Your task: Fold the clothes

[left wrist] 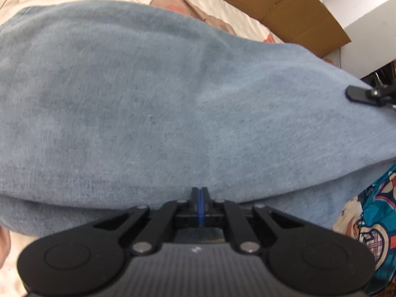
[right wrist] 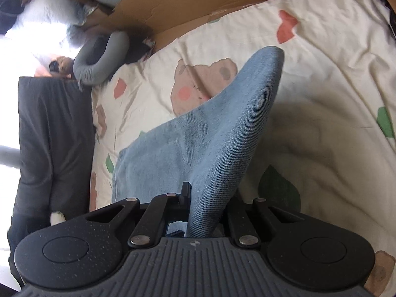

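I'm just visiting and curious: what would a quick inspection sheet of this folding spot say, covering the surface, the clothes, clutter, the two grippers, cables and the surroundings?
Surface: a cream bed sheet printed with bears, hearts and leaves, wrinkled.
Job's things: one light blue denim garment, partly lying on the sheet, partly lifted.
Clutter: a dark grey cloth along the sheet's edge; a colourful printed fabric beside the denim.
Grippers: left gripper shut, its tips at the denim's near edge; right gripper shut on a raised fold of the denim.
Cables: nothing seen.
Surroundings: a cardboard sheet along the far side of the bed; a person's grey sleeve resting at the bed's corner; bright glare beyond.
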Demonstrator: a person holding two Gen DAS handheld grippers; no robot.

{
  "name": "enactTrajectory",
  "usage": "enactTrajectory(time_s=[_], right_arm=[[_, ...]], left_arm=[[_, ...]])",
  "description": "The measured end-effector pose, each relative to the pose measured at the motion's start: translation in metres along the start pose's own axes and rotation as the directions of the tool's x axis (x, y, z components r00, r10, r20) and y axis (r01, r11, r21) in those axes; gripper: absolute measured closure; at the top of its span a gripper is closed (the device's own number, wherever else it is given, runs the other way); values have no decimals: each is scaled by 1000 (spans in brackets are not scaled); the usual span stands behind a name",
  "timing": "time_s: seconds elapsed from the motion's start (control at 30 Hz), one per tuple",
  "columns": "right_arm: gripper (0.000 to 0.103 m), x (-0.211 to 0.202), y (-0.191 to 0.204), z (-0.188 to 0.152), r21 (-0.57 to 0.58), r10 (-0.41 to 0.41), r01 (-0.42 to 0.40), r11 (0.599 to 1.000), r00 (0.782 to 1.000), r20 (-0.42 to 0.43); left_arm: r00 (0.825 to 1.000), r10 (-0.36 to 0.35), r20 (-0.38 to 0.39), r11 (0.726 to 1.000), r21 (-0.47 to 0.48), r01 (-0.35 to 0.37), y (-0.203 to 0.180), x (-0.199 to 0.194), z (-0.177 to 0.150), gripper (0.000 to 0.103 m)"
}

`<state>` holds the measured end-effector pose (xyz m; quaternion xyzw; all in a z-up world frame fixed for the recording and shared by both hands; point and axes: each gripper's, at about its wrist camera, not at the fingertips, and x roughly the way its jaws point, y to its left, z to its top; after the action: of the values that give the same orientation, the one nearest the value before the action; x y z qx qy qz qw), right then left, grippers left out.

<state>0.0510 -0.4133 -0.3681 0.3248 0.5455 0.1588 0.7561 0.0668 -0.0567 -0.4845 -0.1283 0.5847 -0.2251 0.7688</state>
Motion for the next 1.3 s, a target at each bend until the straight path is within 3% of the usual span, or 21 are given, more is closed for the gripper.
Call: enactTrajectory(time_s=[0.33, 0.47, 0.67, 0.97, 1.3], right_arm=[[97, -1, 30, -1, -101, -87, 83, 991, 996, -36], [97, -4, 32, -3, -100, -91, 88, 991, 995, -27], [97, -6, 36, -3, -109, -103, 100, 989, 994, -24], [96, -7, 38, -5, -113, -92, 89, 990, 996, -18], [96, -8, 50, -12, -150, -94, 92, 984, 996, -7]], left_arm=[[995, 4, -98, 999, 34, 0, 5, -1, -27, 101], [996, -43, -84, 999, 25, 45, 7, -21, -28, 102], [999, -26, -19, 1000, 0, 26, 16, -38, -4, 101], [1000, 12, -19, 999, -40, -12, 14, 2, 32, 100], [997, 63, 33, 997, -43, -62, 12, 17, 84, 100]])
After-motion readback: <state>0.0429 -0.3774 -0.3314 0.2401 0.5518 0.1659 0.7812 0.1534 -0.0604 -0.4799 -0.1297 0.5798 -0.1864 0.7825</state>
